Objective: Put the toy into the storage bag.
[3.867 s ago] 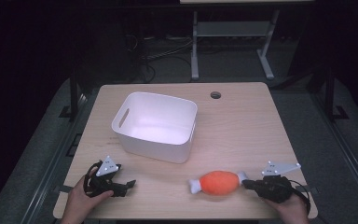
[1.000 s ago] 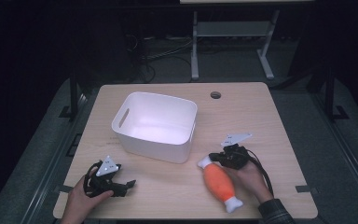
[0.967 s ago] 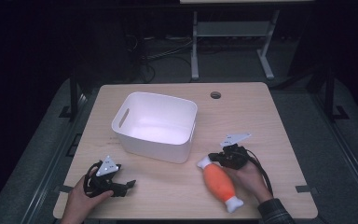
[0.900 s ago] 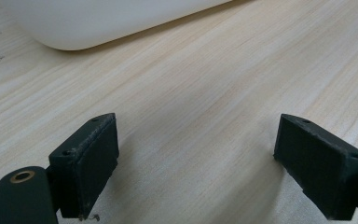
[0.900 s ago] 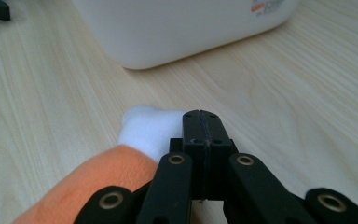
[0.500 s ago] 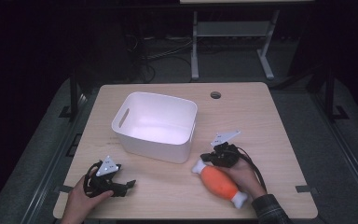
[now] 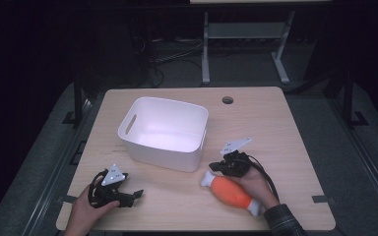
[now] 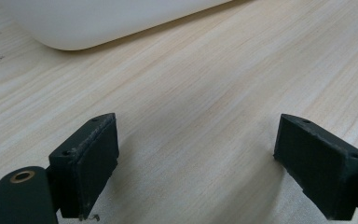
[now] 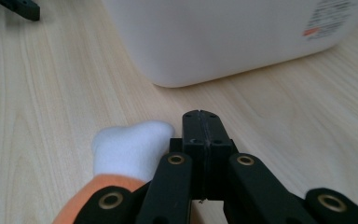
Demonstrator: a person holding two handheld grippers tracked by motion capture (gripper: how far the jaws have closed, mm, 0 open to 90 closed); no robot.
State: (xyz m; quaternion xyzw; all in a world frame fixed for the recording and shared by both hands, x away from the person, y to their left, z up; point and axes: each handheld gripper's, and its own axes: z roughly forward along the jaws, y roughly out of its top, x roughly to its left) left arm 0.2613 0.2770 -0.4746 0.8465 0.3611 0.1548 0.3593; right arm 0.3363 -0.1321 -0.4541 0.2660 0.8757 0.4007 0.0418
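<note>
Plush toy [image 7: 230, 192] lies on the desk [image 7: 285, 132] beside my closed, empty right tongs [image 7: 216, 168]; it looks soft and light, so I'd pinch its orange middle. Left tongs [image 7: 137, 193] gape wide.

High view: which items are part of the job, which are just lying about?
In play:
- orange plush toy, beside the shut right gripper
- white bin

Idle or background:
- left gripper, open, nothing between its jaws
- metal stand behind the table

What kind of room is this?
Probably a lab or workshop set up for recording. A lone wooden table stands in a dark room, cables trail on the floor behind it, and a metal stand stands beyond.
</note>
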